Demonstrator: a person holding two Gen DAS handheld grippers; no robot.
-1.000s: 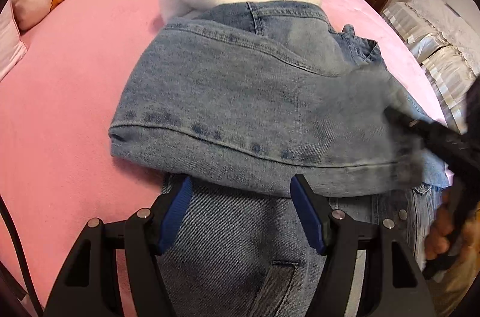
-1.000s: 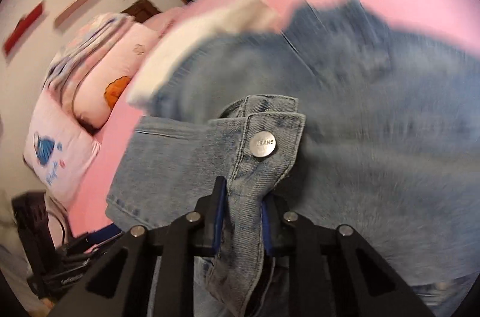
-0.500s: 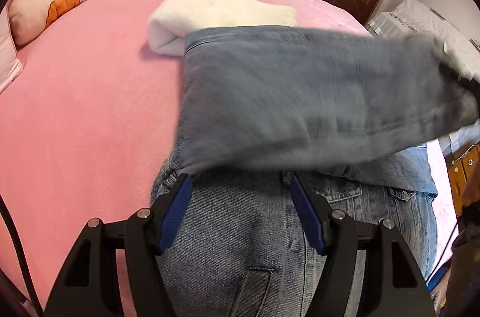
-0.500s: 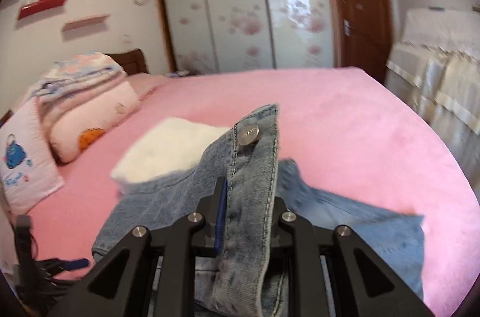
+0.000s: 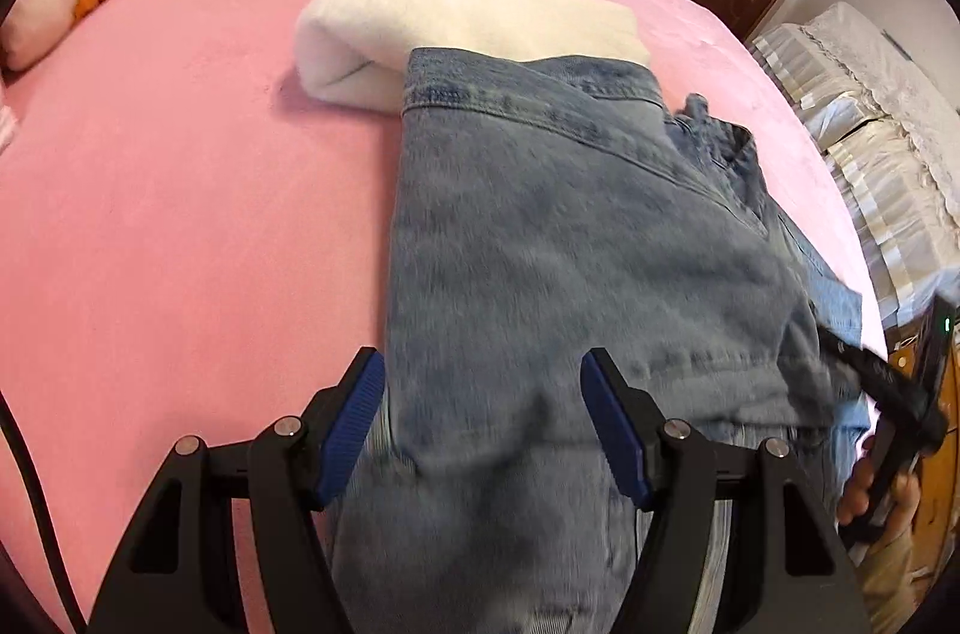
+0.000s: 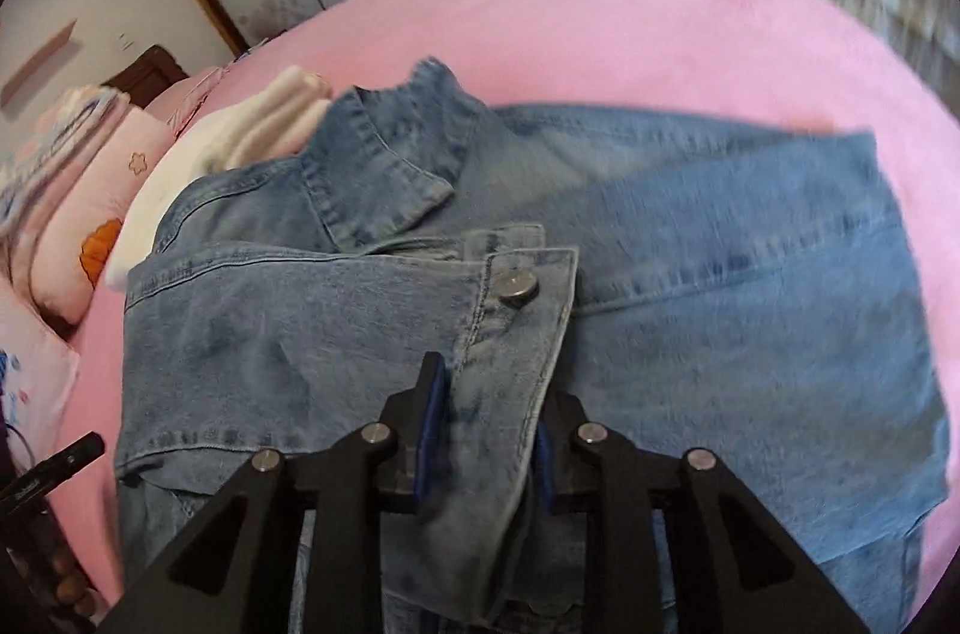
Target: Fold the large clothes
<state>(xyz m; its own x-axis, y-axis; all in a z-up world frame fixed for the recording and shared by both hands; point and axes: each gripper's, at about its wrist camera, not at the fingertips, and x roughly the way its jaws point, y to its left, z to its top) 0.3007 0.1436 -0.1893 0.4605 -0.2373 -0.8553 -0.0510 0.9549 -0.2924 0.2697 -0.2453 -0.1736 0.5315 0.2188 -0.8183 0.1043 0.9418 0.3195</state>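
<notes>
The denim jacket (image 6: pixel 600 334) lies on the pink bed (image 5: pixel 180 214), partly folded, and both tools are right over it. Between the fingers of the right gripper (image 6: pixel 483 430) runs the buttoned front strip (image 6: pixel 510 334) of the jacket, its long axis pointing straight away from the fingers toward the collar (image 6: pixel 384 166). These jaws have just been opening; the strip sits in the gap, and there seems to be slack on either side, so I judge the grip let go, the panel laid down. The left gripper (image 5: pixel 483 430) hangs with its blue pads wide apart over the folded cloth, gripping nothing; the left edge of the fold passes just inside its left finger (image 5: pixel 354 418).

The coming move, as I judge it, turns on that left edge: the folded body stretches away from the left gripper toward the white fluffy garment (image 5: pixel 456 16) beyond it, so the left hand is nearer the side still to be tidied, while the right hand is nearer the button strip and the wide panel spread out to the right.

The right wrist view alone shows the collar, the metal button (image 6: pixel 519 285) and the wide panel. The left wrist view alone shows the right-hand tool from outside, at the jacket's far right corner, with the person's fingers (image 5: pixel 864 490) around its handle.
</notes>
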